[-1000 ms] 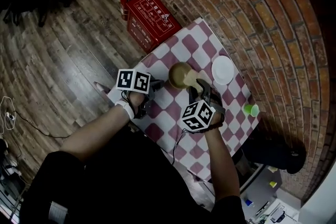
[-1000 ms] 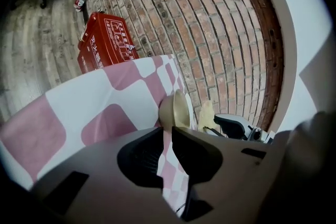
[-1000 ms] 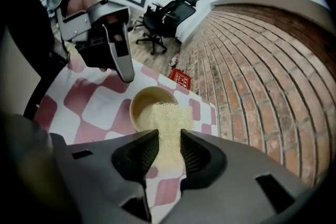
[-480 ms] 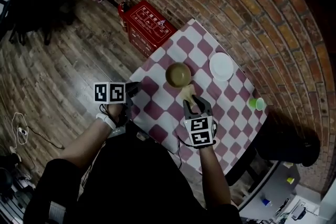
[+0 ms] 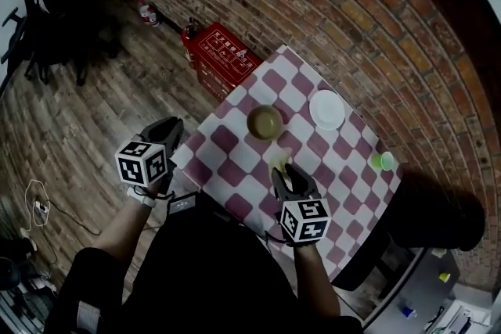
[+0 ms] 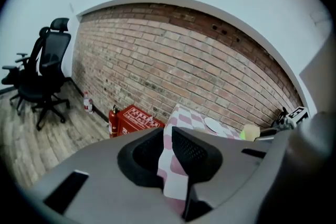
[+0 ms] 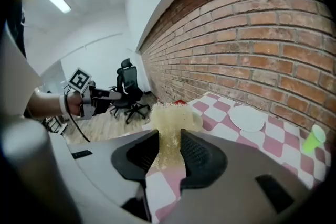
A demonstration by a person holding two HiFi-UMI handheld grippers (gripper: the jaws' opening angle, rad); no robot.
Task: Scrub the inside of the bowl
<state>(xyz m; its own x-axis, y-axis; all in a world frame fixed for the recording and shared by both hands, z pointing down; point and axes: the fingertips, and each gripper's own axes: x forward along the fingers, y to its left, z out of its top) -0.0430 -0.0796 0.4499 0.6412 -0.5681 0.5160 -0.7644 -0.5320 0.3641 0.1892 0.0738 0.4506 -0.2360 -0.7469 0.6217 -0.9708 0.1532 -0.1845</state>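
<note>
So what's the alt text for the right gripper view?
The right tongs grip a yellowish scrubbing sponge above a red-and-white checked table. A white plate and green cup sit farther along it, before a brick wall.

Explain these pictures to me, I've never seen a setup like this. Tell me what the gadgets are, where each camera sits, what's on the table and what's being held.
There is no robot here: a person holds a two-jaw gripper in each hand, and the marker cubes are part of the grippers. The head view comes from a camera on the person's head, looking steeply down. The other two views come from cameras riding on each gripper, looking along its jaws. On the checkered table stand a bowl, a white plate and a green cup. The right gripper is clamped on a yellowish sponge, near the bowl. The left gripper is off the table's left edge, jaws slightly apart with nothing between them.
</note>
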